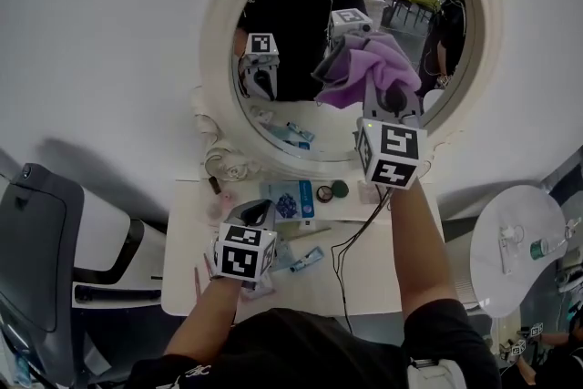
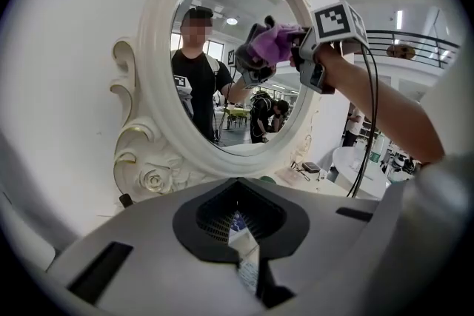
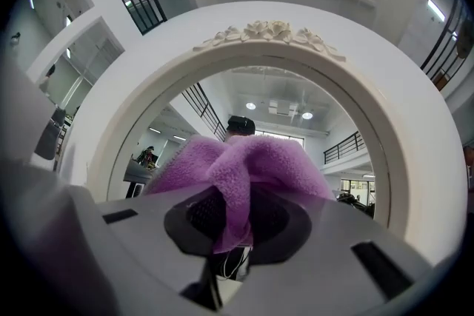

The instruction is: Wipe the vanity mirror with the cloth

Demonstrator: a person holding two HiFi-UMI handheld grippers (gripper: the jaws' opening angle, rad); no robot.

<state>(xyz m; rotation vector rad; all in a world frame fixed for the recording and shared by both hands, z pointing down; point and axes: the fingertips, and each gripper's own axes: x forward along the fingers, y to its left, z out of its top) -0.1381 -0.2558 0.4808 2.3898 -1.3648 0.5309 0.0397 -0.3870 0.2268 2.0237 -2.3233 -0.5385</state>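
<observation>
The oval vanity mirror [image 1: 273,50] in its white carved frame [image 2: 152,85] stands at the back of the table. A purple cloth [image 1: 364,68] is bunched against the right part of the glass, and my right gripper [image 1: 387,100] is shut on it. In the right gripper view the cloth [image 3: 244,166] fills the jaws, with the mirror frame [image 3: 266,48] arching above. From the left gripper view the cloth [image 2: 274,42] and the right gripper [image 2: 289,48] sit high on the glass. My left gripper [image 1: 255,214] hovers low over the table, jaws shut [image 2: 248,263] and holding nothing.
The white table [image 1: 392,278] carries a blue packet [image 1: 293,199], a small tube [image 1: 308,259], two little round jars [image 1: 332,191] and a dark cable [image 1: 351,241]. A dark chair [image 1: 36,241] stands to the left, and a round white side table [image 1: 519,232] to the right.
</observation>
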